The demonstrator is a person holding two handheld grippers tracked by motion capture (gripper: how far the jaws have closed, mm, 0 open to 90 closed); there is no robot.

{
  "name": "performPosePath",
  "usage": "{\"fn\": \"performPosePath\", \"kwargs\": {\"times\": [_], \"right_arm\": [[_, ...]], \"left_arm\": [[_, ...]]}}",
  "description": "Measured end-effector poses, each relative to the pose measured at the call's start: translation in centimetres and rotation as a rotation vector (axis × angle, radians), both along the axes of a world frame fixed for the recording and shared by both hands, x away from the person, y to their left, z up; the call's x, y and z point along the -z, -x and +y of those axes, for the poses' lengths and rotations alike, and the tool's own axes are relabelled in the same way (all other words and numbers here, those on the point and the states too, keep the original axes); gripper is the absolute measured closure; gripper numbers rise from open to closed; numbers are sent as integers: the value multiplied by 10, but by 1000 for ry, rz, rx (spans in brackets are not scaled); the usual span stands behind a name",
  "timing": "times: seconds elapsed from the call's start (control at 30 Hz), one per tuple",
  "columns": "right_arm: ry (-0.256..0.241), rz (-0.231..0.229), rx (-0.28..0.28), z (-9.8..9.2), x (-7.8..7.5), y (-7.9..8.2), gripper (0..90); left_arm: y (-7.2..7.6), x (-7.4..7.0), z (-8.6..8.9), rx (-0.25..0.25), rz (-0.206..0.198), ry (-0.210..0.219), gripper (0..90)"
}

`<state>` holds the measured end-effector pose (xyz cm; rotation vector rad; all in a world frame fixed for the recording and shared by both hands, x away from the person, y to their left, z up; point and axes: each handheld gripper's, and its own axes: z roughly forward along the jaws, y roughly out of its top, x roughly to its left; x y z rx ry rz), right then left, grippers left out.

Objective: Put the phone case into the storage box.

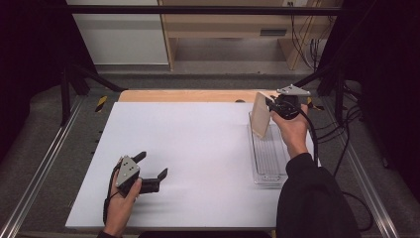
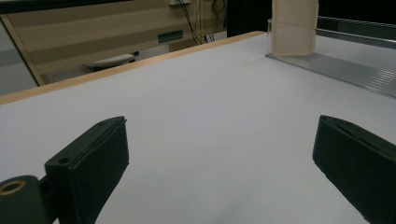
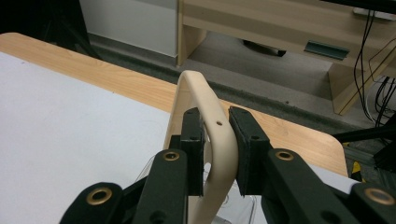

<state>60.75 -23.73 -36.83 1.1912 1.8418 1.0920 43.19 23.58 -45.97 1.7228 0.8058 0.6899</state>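
- Beige board (image 1: 260,120) is the work piece: held tilted over the far end of the clear ribbed tray (image 1: 268,161), right side of the white tabletop (image 1: 198,148).
- Left claw (image 1: 151,166): jaws wide, empty, resting low on tabletop.
- Right claw (image 3: 217,144): clamped on board's curved rim.
- Step, as judged: placing board into tray; next move calls for lowering it level.

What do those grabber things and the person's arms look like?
Both the left gripper and the right gripper are black, each with two flat padded jaws, brass-ringed screw holes, a grey three-cornered plate on top and a trailing black cable. The right arm wears a black sleeve.
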Motion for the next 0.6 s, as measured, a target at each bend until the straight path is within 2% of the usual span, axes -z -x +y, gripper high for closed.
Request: {"fn": "performPosePath", "kwargs": {"times": [0.6], "right_arm": [[-20, -26, 53, 2, 5, -7, 716]], "left_arm": [[0, 0, 0, 1, -1, 0, 32]]}}
